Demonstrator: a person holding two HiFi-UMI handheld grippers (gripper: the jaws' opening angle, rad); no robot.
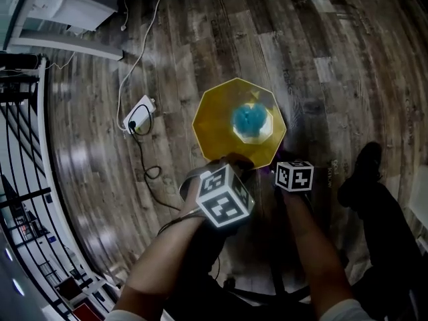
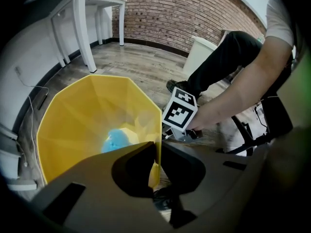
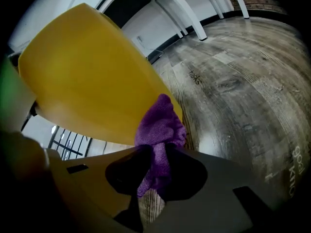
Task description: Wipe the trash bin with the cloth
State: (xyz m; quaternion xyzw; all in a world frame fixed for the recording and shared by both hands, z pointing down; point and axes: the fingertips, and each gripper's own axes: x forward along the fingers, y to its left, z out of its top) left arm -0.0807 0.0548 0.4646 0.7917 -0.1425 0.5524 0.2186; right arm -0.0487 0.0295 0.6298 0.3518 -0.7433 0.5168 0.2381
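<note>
A yellow faceted trash bin [image 1: 239, 118] stands on the wood floor, with a blue crumpled thing [image 1: 250, 119] at its bottom. My left gripper [image 2: 156, 152] is shut on the bin's near rim [image 2: 157, 130], one jaw inside the wall and one outside. My right gripper [image 3: 156, 152] is shut on a purple cloth [image 3: 160, 130], which lies against the bin's outer wall [image 3: 87, 76] low down. In the head view the right gripper's marker cube [image 1: 295, 176] sits just right of the bin's near edge, beside the left cube [image 1: 223, 196].
A white power strip [image 1: 138, 116] with black and white cables lies on the floor left of the bin. A black railing [image 1: 27, 199] runs along the far left. The person's dark shoe [image 1: 364, 169] stands to the right. White table legs [image 2: 85, 38] rise behind the bin.
</note>
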